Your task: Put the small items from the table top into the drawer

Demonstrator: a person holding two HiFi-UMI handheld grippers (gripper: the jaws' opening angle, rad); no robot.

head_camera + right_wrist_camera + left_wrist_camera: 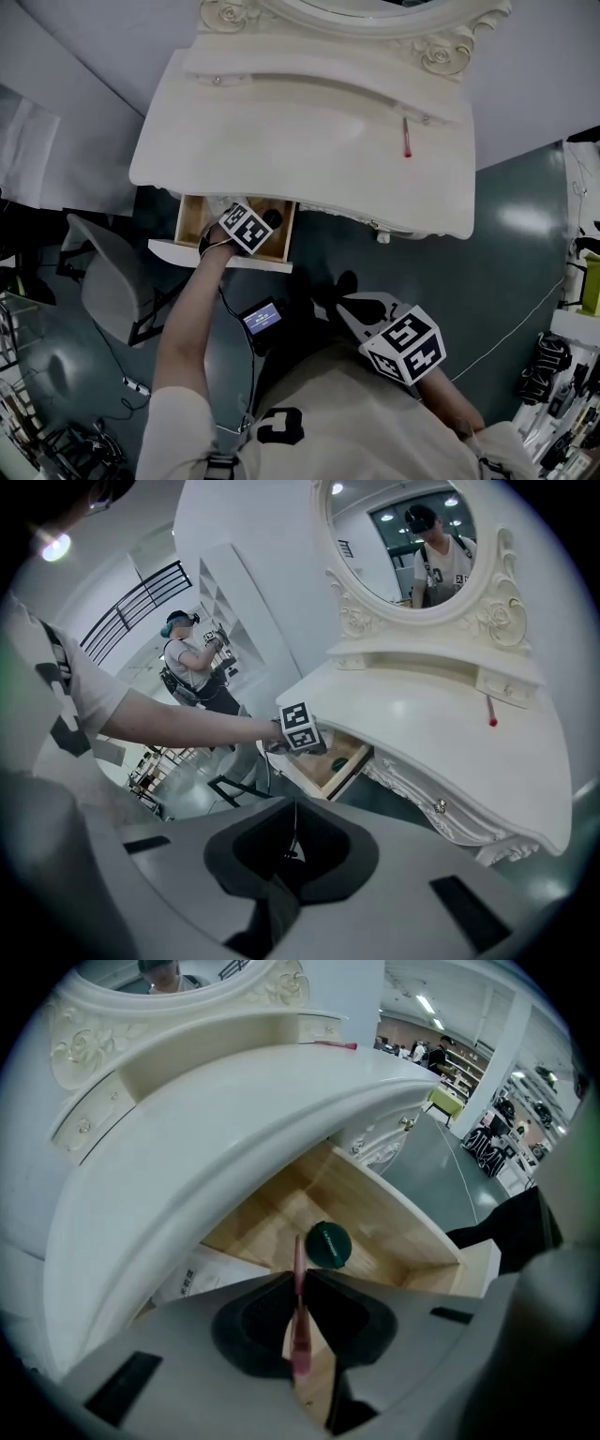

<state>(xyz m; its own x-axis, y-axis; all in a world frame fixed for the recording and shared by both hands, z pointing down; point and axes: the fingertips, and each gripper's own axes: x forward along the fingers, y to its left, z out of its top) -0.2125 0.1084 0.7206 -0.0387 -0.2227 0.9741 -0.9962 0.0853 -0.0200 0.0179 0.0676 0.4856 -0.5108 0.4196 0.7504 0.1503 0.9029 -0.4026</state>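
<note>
Left gripper (300,1286) and right gripper (292,832) were grey-shelled with black fingers (251,1327), black-and-white marker cubes (246,228) behind them; shirt (375,427) pale, short-sleeved, dark-printed.

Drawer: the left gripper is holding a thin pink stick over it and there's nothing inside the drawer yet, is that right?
Not quite. The drawer is not empty: a round dark green item lies on its wooden bottom, as the left gripper view shows. The rest holds: the left gripper is holding a thin pink stick over it.
</note>
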